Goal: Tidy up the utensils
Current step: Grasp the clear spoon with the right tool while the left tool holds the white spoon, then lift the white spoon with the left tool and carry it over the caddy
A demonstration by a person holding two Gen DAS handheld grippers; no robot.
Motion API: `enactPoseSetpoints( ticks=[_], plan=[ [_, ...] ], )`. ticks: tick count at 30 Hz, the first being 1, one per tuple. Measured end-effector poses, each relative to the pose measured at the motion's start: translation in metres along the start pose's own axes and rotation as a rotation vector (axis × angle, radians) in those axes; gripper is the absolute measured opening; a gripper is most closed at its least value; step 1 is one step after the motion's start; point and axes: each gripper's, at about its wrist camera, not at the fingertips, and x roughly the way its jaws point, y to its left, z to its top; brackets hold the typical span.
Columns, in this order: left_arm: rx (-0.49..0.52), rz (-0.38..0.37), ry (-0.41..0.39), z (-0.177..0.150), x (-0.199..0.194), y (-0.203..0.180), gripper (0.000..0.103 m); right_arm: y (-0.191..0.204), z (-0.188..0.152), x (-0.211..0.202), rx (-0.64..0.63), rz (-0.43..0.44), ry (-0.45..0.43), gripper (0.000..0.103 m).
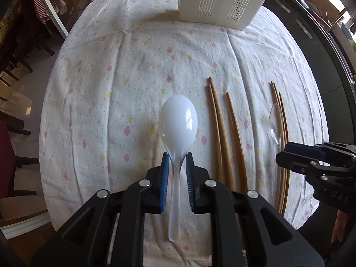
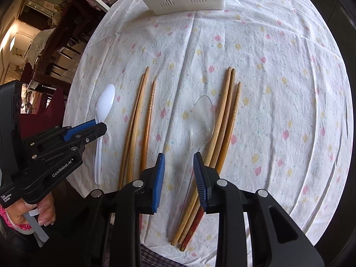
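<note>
My left fingers (image 1: 176, 162) clench the white spoon's (image 1: 178, 120) neck, bowl pointing far. My right fingers (image 2: 179, 166) straddle the clear spoon's (image 2: 201, 120) handle unclenched; I should close squarely, avoiding the chopsticks (image 2: 222, 133) touching it on the right.

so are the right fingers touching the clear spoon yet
Apart. In the right wrist view the clear spoon handle runs between the right gripper fingers, with cloth visible on either side of it.
</note>
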Motion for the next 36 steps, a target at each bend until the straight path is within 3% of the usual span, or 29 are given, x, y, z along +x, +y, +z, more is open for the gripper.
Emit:
enactPoseSetpoints(
  ticks=[9,13,17,26,36],
  plan=[
    [0.018,-0.008,-0.032,-0.006,-0.008,-0.001,0.015,0.002,0.004,0.017,0.032,-0.071,0.046,0.019],
    [0.026,-0.009,-0.043,-0.007,-0.011,-0.001,0.015,0.009,0.008,0.019,0.017,-0.139,0.042,0.012],
    [0.032,-0.010,-0.058,-0.006,-0.014,-0.003,0.015,0.019,0.009,0.023,0.004,-0.182,0.032,0.011],
    [0.040,-0.026,-0.123,-0.003,-0.035,-0.002,0.015,0.021,-0.001,-0.004,0.020,-0.032,-0.128,0.009],
    [0.050,-0.035,-0.186,0.003,-0.055,-0.008,0.014,0.010,-0.015,-0.037,0.023,0.041,-0.235,0.010]
  ],
)
